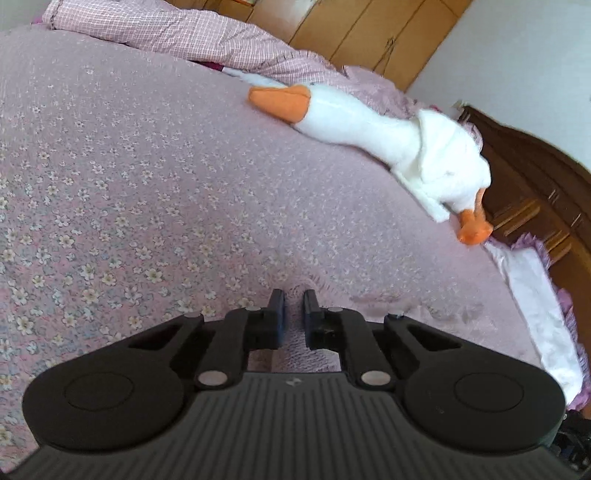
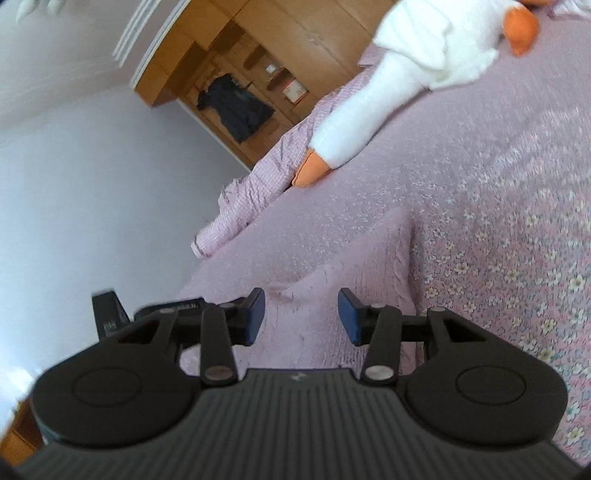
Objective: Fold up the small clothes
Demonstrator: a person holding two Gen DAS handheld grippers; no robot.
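- Already the left tongs [image 1: 293,308] are pinched down to a narrow slit on a fuzzy pink cloth [image 2: 373,258] that lies on the flowered bed [image 1: 110,166].
- Meanwhile the right tongs [image 2: 301,314] stand wide apart, empty, with the same cloth directly between and beyond them, its raised fold running forward away from the fingers.
- Well apart lies a plush goose [image 1: 388,136].
- Judging by this, the right hand is better placed for the next pinch.

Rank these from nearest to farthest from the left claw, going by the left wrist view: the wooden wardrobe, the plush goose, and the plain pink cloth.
1. Plain pink cloth: right at the left claw, between its nearly closed fingers.
2. Plush goose: ahead and to the right, lying on the floral bedspread.
3. Wooden wardrobe: beyond the bed, top of view.
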